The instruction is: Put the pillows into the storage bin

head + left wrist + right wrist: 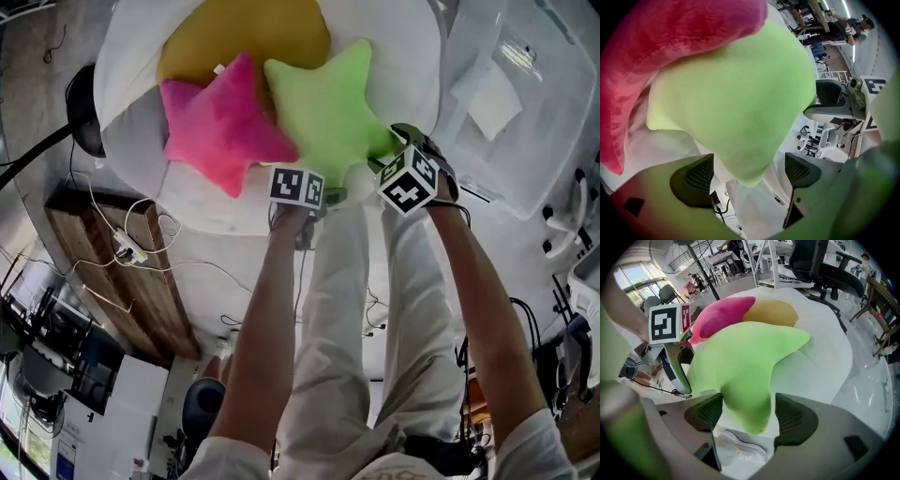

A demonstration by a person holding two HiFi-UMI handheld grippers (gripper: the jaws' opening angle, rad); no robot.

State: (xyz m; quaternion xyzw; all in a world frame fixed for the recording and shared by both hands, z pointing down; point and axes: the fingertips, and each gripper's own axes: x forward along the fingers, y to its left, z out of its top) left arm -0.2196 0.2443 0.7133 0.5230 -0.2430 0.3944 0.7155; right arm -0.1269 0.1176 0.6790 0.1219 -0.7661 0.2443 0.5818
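- Green star pillow (328,108) is on the big white cushion (412,56), not in the bin yet. The clear storage bin (562,141) sits off at about 2 o'clock from it, well apart.
- Left tongs (747,173) are spread, with one lower point of the green star poking between them but not squeezed. Right tongs (752,416) are the same: apart, straddling another point, not biting.
- What I'd worry about: both would only be grabbing skinny plush tips (soft stuff squishes out easily), so a shallow clamp could slip once the pillow's weight hangs off it.
- The pink star pillow (220,127) is touching the green one at its 9 o'clock, so lifting green might drag pink off the cushion's edge.
- If one side catches and the other doesn't, the pillow swings on the way over to the bin.
- Count: three pillows (one green star, one pink star, one yellow pillow (239,42) at 11 o'clock), one bin, two tongs.
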